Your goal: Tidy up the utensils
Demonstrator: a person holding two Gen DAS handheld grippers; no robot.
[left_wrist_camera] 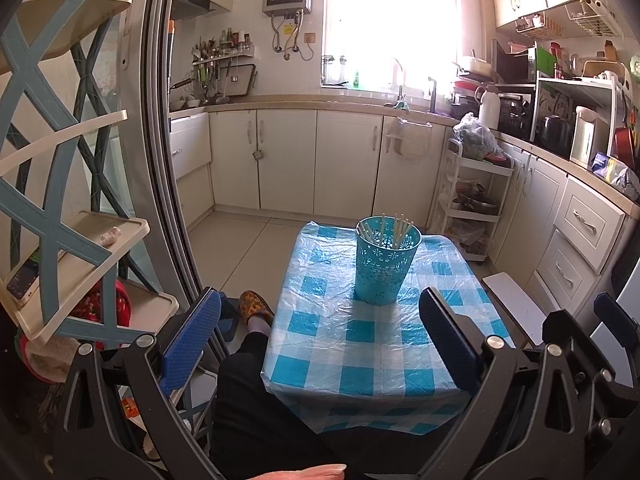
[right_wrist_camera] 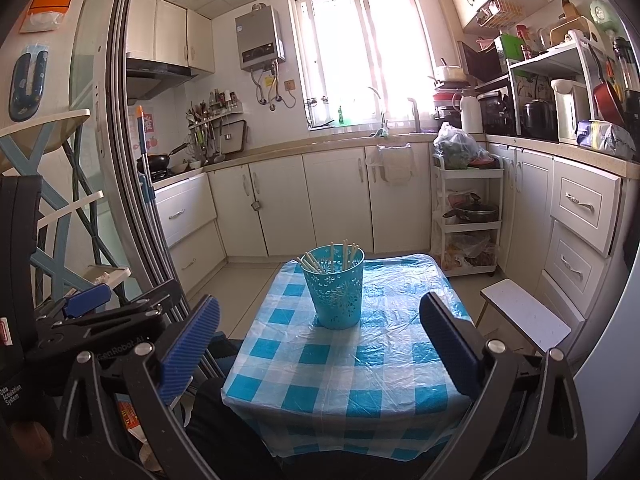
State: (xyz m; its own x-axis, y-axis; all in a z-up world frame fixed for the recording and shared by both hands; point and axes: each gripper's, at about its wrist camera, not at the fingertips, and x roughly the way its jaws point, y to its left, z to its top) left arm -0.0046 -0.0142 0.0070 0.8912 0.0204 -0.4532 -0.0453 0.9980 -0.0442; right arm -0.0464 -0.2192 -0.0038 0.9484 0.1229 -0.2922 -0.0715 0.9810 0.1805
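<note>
A teal perforated holder stands upright on a small table with a blue-and-white checked cloth. Several pale chopsticks stand inside it. It also shows in the right wrist view, with the chopsticks leaning in it on the same table. My left gripper is open and empty, held back above the table's near edge. My right gripper is open and empty, also short of the holder. The left gripper appears at the left of the right wrist view.
A white stool stands right of the table. A white trolley with pots is behind it. Kitchen cabinets line the back and right walls. A blue-and-cream shelf rack and a sliding door frame stand at left. The person's leg and slipper are left of the table.
</note>
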